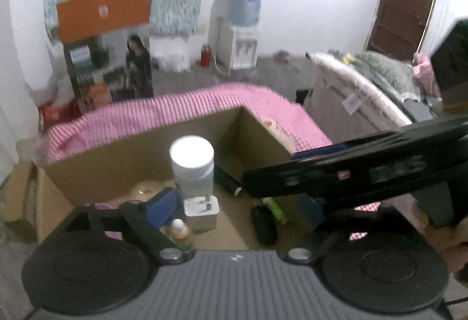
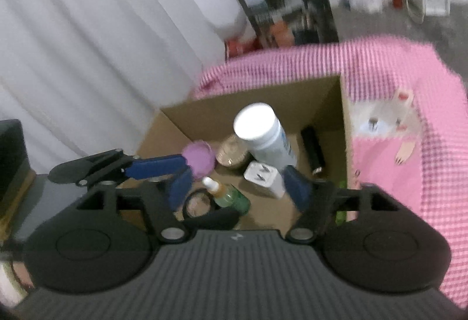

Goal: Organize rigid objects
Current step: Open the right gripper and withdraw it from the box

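Pink gingham bedding (image 1: 181, 109) covers the bed where an open cardboard box (image 1: 122, 156) sits, with a white curtain (image 2: 87, 56) on one side of the room and a water dispenser (image 1: 242, 36) and a brown door (image 1: 406, 1) against the far wall. A tall orange carton (image 1: 105, 13) stands on the grey floor beyond the bed.

Most of the sorting looks done, judging by how full the box is. Inside it I can see a white bottle (image 2: 263, 135) standing upright, a white plug adapter (image 2: 263, 176) just beside its base, a small spray bottle (image 2: 222, 194) lying near the front, a black cylinder (image 2: 313, 150) along the right wall, a round tin (image 2: 231, 153) behind the bottle, and something green (image 1: 275, 208) by a dark oval case (image 1: 264, 222). Nothing rigid shows lying out on the bedding, so little seems left, though the views cover only part of the bed.

Both tools hover over the box. The right gripper (image 2: 237, 191) has its blue fingers spread wide, with nothing between them. The left gripper (image 2: 187, 159) reaches in from the side with a purple round object (image 2: 199, 159) at its tips; the picture is too blurred for me to say whether it is pinching that piece or only touching it. In its own view, one finger is hidden behind the other tool.
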Motion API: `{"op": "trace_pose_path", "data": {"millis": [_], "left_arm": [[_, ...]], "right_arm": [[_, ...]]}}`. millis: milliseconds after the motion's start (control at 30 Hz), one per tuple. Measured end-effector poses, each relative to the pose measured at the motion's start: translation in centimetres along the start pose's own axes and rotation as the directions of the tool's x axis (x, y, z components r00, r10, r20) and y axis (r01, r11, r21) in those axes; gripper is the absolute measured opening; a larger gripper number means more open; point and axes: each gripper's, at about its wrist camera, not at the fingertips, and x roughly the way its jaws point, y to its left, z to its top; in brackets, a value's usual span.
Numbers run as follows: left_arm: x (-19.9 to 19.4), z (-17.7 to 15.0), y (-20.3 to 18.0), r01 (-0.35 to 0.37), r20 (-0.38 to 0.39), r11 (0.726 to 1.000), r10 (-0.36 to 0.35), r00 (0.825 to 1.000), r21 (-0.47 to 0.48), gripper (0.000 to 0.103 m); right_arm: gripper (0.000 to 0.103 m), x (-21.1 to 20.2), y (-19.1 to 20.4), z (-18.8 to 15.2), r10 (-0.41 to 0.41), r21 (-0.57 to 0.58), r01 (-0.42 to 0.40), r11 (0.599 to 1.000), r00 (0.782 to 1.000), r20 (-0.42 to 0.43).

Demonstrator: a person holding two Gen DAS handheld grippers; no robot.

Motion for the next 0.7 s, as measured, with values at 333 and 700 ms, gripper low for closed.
{"op": "trace_pose_path", "data": {"millis": [333,700], "left_arm": [[-6.0,-3.1,-0.4,-0.178,0.095,0.984,0.177,0.979,-0.006,0.103],[-7.0,-5.1,-0.4,-0.288,0.038,0.948,0.295,0.955,-0.137,0.103]], "right_arm": [[0.102,-6.9,2.8,-6.1,-0.075,0.011,0.075,0.997,0.953,0.294],[0.102,-6.5,6.5,-9.8,-0.314,0.012,0.329,0.944,0.889,0.333]]}}
